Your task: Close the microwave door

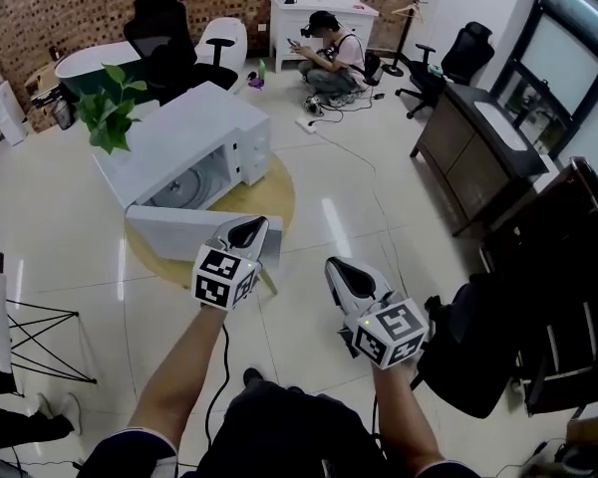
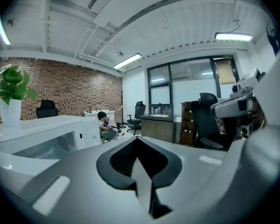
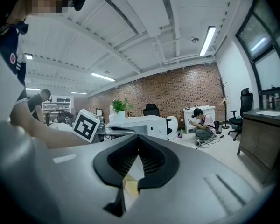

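The white microwave (image 1: 184, 137) stands on a round wooden table (image 1: 271, 195). Its door (image 1: 179, 235) hangs open, swung down flat toward me, and the cavity shows. My left gripper (image 1: 249, 233) is shut and empty, over the door's right end; whether it touches the door I cannot tell. In the left gripper view the microwave (image 2: 42, 134) lies to the left of the left gripper (image 2: 140, 171). My right gripper (image 1: 352, 279), shut and empty, hovers over the floor, right of the table. The right gripper view shows the right gripper (image 3: 136, 164) with the microwave (image 3: 142, 124) beyond it.
A potted plant (image 1: 110, 108) sits on the microwave's far left corner. Someone sits on the floor (image 1: 329, 60) among cables at the back. A black office chair (image 1: 164, 33) stands behind the table. On the right are a dark cabinet (image 1: 478, 147) and a black chair (image 1: 478, 352).
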`<state>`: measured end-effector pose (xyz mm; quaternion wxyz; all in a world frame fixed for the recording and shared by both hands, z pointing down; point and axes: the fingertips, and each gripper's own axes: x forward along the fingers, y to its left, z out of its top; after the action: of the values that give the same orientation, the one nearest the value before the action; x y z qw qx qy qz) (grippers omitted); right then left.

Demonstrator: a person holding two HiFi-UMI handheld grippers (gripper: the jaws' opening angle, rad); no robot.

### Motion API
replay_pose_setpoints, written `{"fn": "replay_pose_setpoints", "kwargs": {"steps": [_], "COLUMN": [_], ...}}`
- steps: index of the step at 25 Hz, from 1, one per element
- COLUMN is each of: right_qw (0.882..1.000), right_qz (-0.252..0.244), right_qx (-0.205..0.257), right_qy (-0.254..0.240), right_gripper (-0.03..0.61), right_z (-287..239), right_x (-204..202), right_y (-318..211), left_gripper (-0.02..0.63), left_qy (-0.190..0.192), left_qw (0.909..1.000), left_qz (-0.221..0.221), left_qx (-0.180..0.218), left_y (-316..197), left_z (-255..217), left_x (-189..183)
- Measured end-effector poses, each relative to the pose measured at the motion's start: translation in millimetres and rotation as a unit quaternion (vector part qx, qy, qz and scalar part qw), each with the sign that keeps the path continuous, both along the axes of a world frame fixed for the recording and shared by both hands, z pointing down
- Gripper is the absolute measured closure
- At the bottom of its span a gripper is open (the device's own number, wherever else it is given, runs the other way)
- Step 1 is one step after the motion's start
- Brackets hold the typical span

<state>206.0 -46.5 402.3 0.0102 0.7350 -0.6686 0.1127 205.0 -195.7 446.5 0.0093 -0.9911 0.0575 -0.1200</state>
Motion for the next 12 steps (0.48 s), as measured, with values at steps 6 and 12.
{"fn": "replay_pose_setpoints", "kwargs": {"steps": [6,12], "right_qw": [0.999,0.999], "right_qz": [0.035,0.050], "right_qx": [-0.004,-0.005], "right_qy": [-0.001,0.000], "right_gripper": [0.577,0.577], "right_z": [-1.1,-2.9], "right_x": [11.3,15.3], "right_y": [11.5,15.2], "left_gripper": [0.603,0.603], "left_qy": [-0.018,-0.021], "left_qw": [0.9997,0.9990], "left_qz": [-0.009,-0.033], "left_qx": [0.015,0.021], "left_y": [-28.0,-56.1], "left_z": [-1.0,-1.3], "left_x": [31.6,53.3]}}
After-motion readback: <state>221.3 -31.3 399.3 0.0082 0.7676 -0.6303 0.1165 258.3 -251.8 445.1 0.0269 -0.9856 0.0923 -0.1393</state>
